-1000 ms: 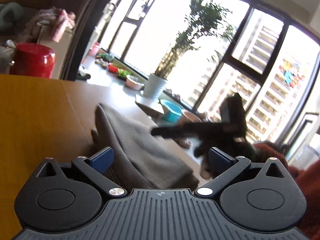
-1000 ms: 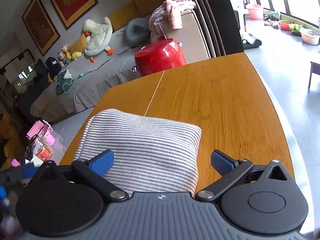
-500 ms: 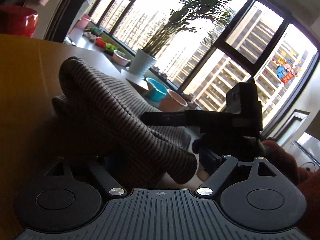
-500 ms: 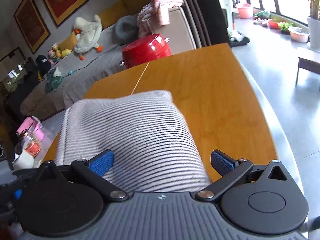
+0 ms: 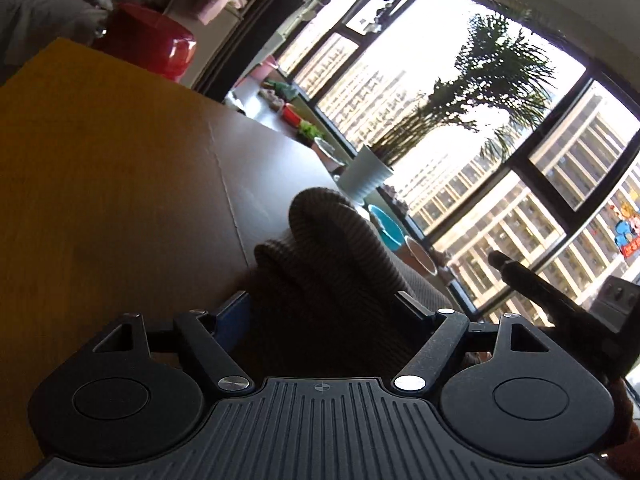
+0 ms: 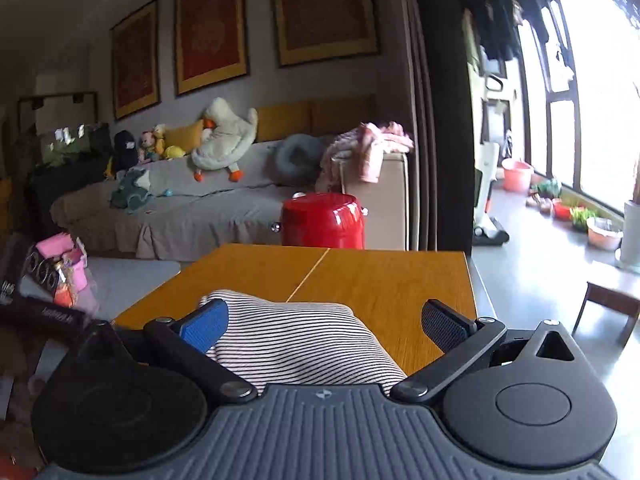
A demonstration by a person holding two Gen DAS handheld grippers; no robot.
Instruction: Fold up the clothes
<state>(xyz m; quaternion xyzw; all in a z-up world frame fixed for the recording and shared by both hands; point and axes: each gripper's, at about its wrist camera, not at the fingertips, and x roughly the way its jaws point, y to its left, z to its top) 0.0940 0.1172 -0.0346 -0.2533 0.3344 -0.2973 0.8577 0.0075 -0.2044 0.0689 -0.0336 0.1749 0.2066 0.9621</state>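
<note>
A folded grey-and-white striped garment lies on the wooden table. In the left wrist view its stacked folds fill the gap of my left gripper, whose jaws are closing, both pads against the cloth. My right gripper is open over the garment's other end. The cloth lies by its blue left pad, and bare table shows before the right pad. The right gripper's dark body shows at the right edge of the left wrist view.
A red round pot stands past the table's far edge, with a grey sofa and soft toys behind. The floor by the window holds bowls, a white plant pot and a low stool.
My left gripper has sunk toward the table, rolled, and narrowed from wide open onto the folded garment. The right gripper has rolled and lifted its view from the table to the room.
</note>
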